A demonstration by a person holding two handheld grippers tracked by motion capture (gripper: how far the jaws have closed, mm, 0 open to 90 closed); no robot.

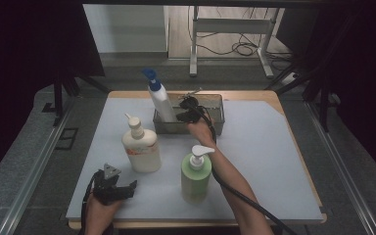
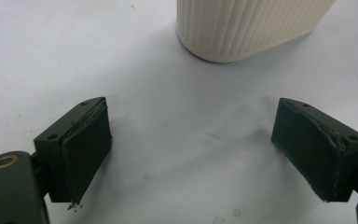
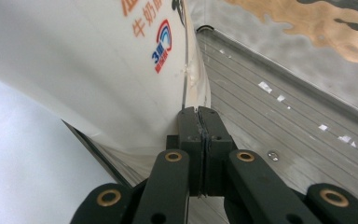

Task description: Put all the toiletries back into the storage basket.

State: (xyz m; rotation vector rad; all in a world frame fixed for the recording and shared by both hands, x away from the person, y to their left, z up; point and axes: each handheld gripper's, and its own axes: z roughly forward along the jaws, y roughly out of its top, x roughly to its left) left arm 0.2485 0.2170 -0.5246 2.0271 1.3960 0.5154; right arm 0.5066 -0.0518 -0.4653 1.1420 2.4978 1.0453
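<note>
The white bottle (image 3: pixel 98 60) bears orange Chinese characters "牛奶" and a red-blue "3" logo.

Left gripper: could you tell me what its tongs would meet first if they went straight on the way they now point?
Probably the cream ribbed bottle, standing on the white mat ahead of the open left gripper; it sits slightly right of centre, so depth leaves some doubt.

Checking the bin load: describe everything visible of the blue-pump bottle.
The white bottle has a blue pump head and looks like smooth plastic, with orange and blue print on its side. It stands tilted at the left end of the clear bin. The shut right gripper sits beside it; contact is unclear.
</note>
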